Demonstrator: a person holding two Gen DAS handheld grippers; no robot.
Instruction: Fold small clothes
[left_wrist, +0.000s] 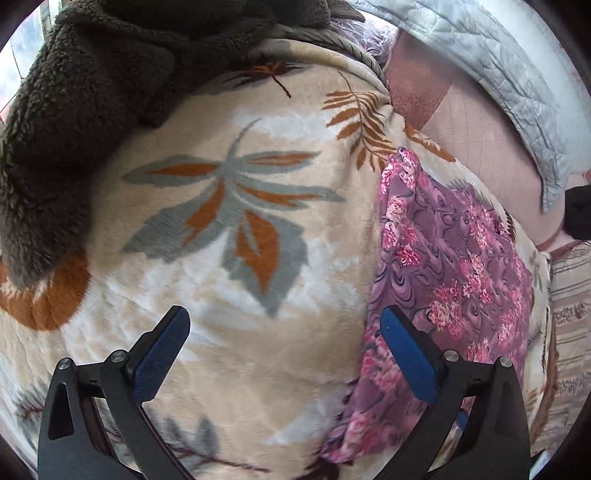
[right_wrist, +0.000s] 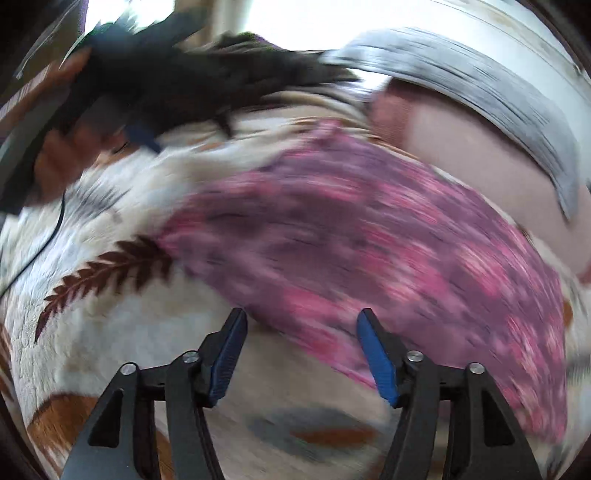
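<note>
One purple floral garment flat on leaf-print blanket, right of its big grey-orange leaf; one brown fleece at blanket's far-left edge; left gripper jaws wide, empty; right gripper jaws wide, empty, at garment's near edge; right view blurred.

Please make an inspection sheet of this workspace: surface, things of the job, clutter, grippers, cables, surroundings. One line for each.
Surface: beige leaf-print fleece blanket, soft and slightly rumpled.
Job's things: purple floral garment lying spread on the blanket's right part, not held by any gripper.
Clutter: dark brown fleece throw heaped at the far left; grey quilted cover at the far right.
Grippers: left gripper open, its right finger over the garment's edge; right gripper open above the garment's near edge. The right wrist view is motion-blurred.
Cables: thin black cable on the blanket at the left of the right wrist view.
Surroundings: pink sheet beyond the blanket.
</note>
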